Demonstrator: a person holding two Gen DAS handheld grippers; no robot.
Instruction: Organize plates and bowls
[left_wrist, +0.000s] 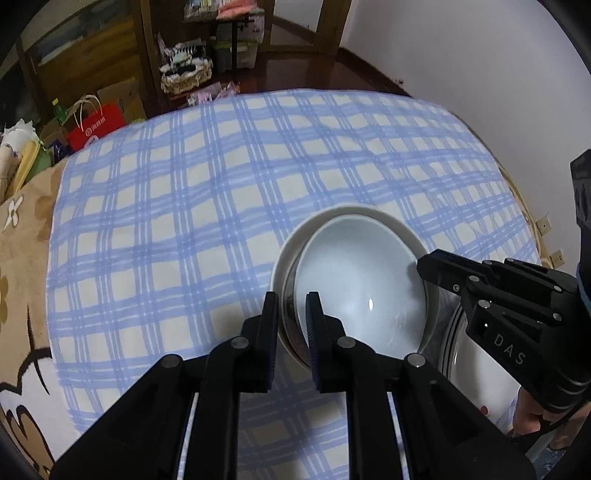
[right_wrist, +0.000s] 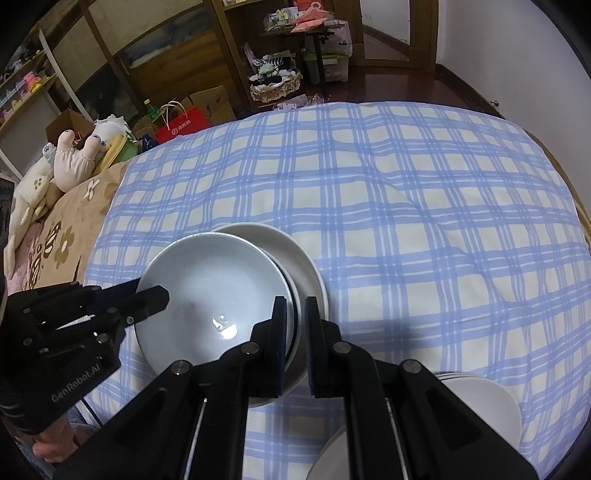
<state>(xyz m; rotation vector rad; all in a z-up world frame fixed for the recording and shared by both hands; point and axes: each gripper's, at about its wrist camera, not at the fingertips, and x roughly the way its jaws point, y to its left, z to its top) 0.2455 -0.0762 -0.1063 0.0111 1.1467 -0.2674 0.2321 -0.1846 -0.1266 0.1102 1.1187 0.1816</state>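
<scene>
Nearest to us, the left gripper (left_wrist: 291, 314) straddles the near-left rim of the pale blue bowl (left_wrist: 362, 291), one finger outside and one inside; we see a sliver of space beside the rim, so we read its jaws as slightly apart and not pressing. From the opposite side, the right gripper (right_wrist: 295, 317) is closed on the bowl's right rim, pads tight against the thin wall.

We see the pale blue bowl as glossy and shallow, with a bright glint near its bottom and a dark patterned outer wall. It sits tilted inside a larger white bowl (left_wrist: 332, 214), its rim raised on the left gripper's side, and the pair rests on the blue-and-white checked cloth (left_wrist: 221, 166), toward its near edge.

Only the left wrist view shows a white plate with dark rim lines (left_wrist: 461, 354) and a small red mark, just beside the bowls under the right gripper, and a bare hand behind it. Only the right wrist view shows a stack of white plates (right_wrist: 480, 402) at the near right, and plush toys (right_wrist: 74, 158) past the cloth's left edge.

Farther off in both, a red paper bag (right_wrist: 181, 125) stands on the floor before dark wooden shelving.
</scene>
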